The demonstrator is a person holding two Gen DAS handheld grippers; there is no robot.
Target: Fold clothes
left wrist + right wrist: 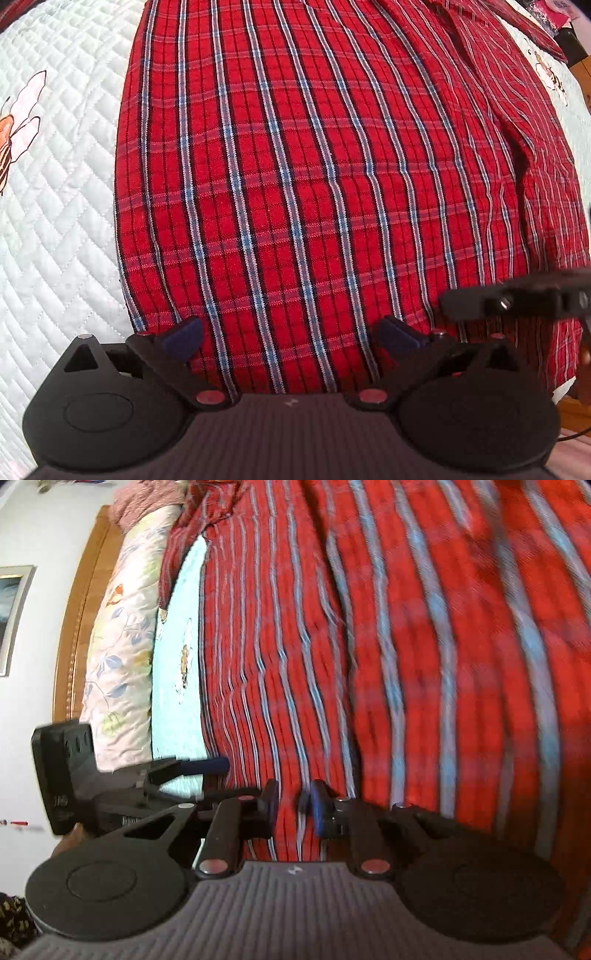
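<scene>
The shirt (295, 184) looks light, soft, floppy; best pinched at a hem corner; left gripper (291, 338) gapes wide, empty; right gripper (291, 805) stands slightly parted, holding nothing.

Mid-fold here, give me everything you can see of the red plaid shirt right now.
The red plaid shirt is woven red cloth crossed by white, blue and dark stripes. It lies spread mostly flat on the white quilted bedspread, its left edge straight, with rumpled folds and what looks like a sleeve along its right side and top. The left gripper stands wide open over its near hem, gripping nothing. The right gripper, seen blurred, has its jaws narrowly apart just over the cloth; contact is unclear.
</scene>
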